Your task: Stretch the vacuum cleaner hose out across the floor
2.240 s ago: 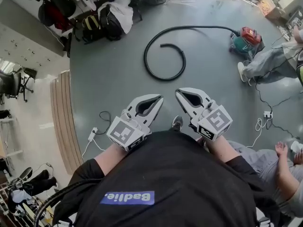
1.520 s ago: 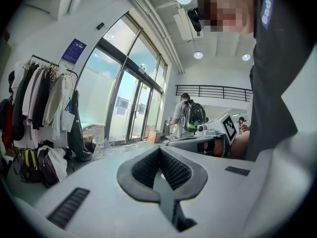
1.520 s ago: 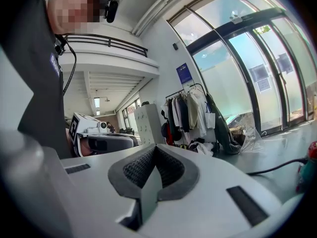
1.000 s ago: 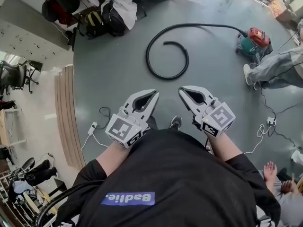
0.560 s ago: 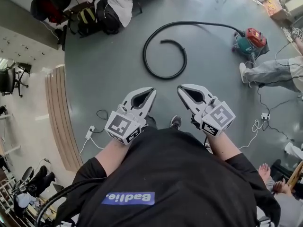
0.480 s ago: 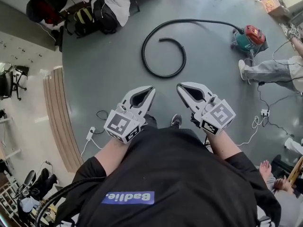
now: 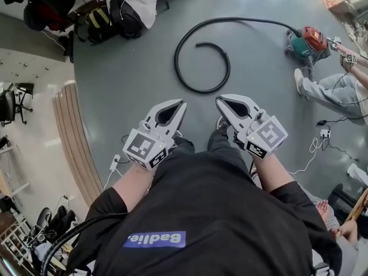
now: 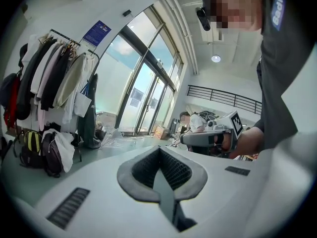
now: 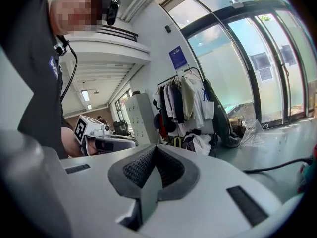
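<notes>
hose lies curled, both grippers shut and empty

the red and green vacuum cleaner (image 7: pixel 307 41) stands on the grey floor (image 7: pixel 132 79). the black hose (image 7: pixel 176 59) starts at the vacuum cleaner and runs away from it. then it bends round into one big curl, and its loose end sits inside the curl. it is not pulled straight.

the left gripper (image 7: pixel 181 103) and the right gripper (image 7: pixel 219 100) are held up in the air, side by side. they are on the side of the curl that is nearer to the person, well apart from the vacuum cleaner. the right one is the nearer of the two to the vacuum cleaner. they do not touch the hose.

on each gripper the two jaws are pressed tight together. there is nothing between them, so each gripper holds nothing.

another person sits on the floor just beside the vacuum cleaner, with a leg (image 7: pixel 325 88) stretched out. a heap of bags (image 7: pixel 123 13) and clothes lies far from the vacuum cleaner, past the curl of hose. a white cable (image 7: pixel 117 161) lies on the floor beyond the left gripper, far from the vacuum cleaner.
</notes>
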`<move>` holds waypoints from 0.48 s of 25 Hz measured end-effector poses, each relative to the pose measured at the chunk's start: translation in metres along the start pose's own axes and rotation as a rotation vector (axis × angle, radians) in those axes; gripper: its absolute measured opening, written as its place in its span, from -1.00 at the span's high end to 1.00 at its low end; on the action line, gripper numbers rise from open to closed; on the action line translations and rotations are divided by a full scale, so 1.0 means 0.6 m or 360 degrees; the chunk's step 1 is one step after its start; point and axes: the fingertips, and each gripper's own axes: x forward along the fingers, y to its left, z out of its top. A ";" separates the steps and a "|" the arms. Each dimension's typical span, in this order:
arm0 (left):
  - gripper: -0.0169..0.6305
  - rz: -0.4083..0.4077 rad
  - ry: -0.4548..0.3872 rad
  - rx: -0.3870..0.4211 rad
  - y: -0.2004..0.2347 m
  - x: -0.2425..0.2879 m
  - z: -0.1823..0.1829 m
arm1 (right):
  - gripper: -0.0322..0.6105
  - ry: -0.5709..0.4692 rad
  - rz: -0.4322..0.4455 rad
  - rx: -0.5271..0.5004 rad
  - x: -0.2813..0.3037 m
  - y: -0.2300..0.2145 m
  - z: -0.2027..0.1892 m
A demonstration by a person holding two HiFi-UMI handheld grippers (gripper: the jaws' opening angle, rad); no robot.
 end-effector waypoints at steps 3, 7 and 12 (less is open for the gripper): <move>0.92 0.0067 0.0013 -0.0020 0.012 0.041 -0.005 | 0.89 0.0017 0.0065 0.0022 0.001 -0.050 -0.012; 0.92 0.0211 0.0015 -0.0032 0.031 0.111 -0.018 | 0.89 0.0063 0.0172 0.0049 -0.001 -0.131 -0.041; 0.92 0.0336 0.0027 0.0007 0.041 0.191 -0.066 | 0.89 0.0139 0.0291 0.0043 -0.011 -0.210 -0.109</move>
